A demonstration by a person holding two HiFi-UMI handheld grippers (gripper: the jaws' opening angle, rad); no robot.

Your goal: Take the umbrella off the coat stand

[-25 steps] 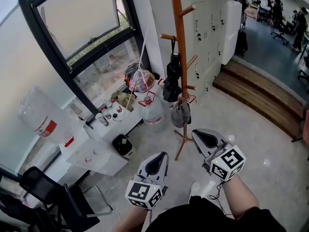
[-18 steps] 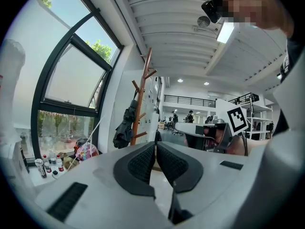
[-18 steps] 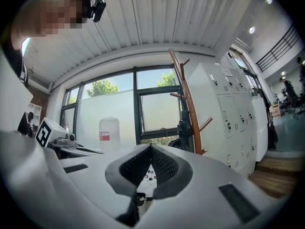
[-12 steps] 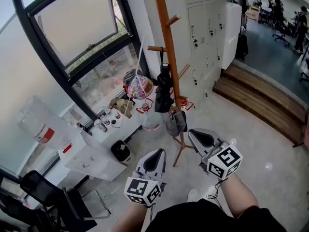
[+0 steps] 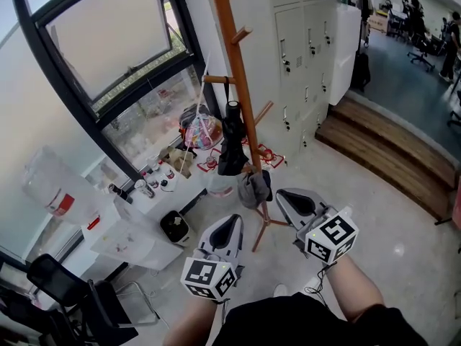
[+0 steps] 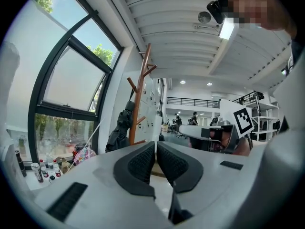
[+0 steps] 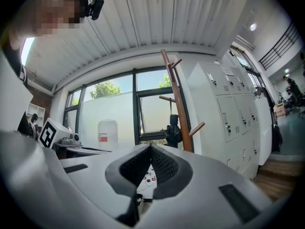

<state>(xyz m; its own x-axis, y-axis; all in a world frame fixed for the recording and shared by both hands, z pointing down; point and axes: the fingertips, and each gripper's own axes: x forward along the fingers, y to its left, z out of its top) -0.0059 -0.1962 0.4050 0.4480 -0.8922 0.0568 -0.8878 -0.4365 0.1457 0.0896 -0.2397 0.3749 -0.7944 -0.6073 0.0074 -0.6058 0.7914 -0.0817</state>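
A folded black umbrella (image 5: 233,141) hangs by its strap from a peg of the orange wooden coat stand (image 5: 232,63); a grey bag (image 5: 253,187) hangs lower on the same stand. The umbrella (image 6: 122,126) also shows left of the pole (image 6: 139,99) in the left gripper view, and the umbrella (image 7: 173,130) beside the pole (image 7: 177,104) in the right gripper view. My left gripper (image 5: 228,231) and right gripper (image 5: 291,199) are held level, short of the stand, both shut with nothing between the jaws.
White lockers (image 5: 302,42) stand behind the stand. A low white table (image 5: 137,222) with bottles (image 5: 144,188), a colourful bag (image 5: 202,130), a water jug (image 5: 216,184) and a black bin (image 5: 175,228) sits under the window. Wooden steps (image 5: 389,157) lie right; a black chair (image 5: 65,287) lower left.
Both grippers have moved forward toward the coat stand, which now appears closer and further left in the head view. Both stayed shut.
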